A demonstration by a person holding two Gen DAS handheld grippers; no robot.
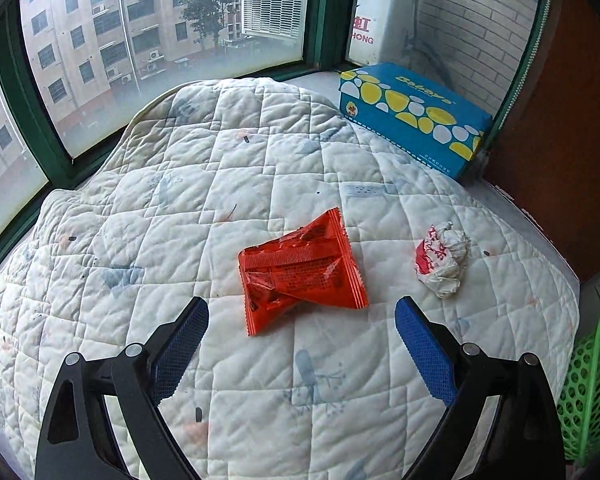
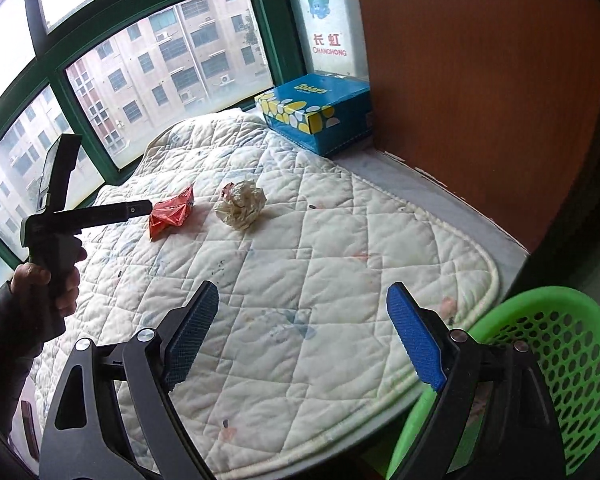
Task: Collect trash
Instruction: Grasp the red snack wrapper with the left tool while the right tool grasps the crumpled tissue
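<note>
A crumpled red snack wrapper (image 1: 302, 270) lies on the white quilted pad (image 1: 220, 184). My left gripper (image 1: 302, 310) is open, its blue-padded fingers either side of the wrapper's near edge, just above the pad. A crumpled white-and-red paper ball (image 1: 442, 258) lies to the wrapper's right. In the right wrist view the wrapper (image 2: 170, 212) and paper ball (image 2: 241, 204) lie mid-pad, with the left gripper's arm reaching in beside the wrapper. My right gripper (image 2: 302, 296) is open and empty over the pad's near part.
A green perforated basket (image 2: 560, 360) stands off the pad's near right corner, also at the right edge of the left wrist view (image 1: 588, 392). A blue tissue box (image 1: 412, 116) sits at the far right by the window. A brown wall panel (image 2: 480, 80) bounds the right side.
</note>
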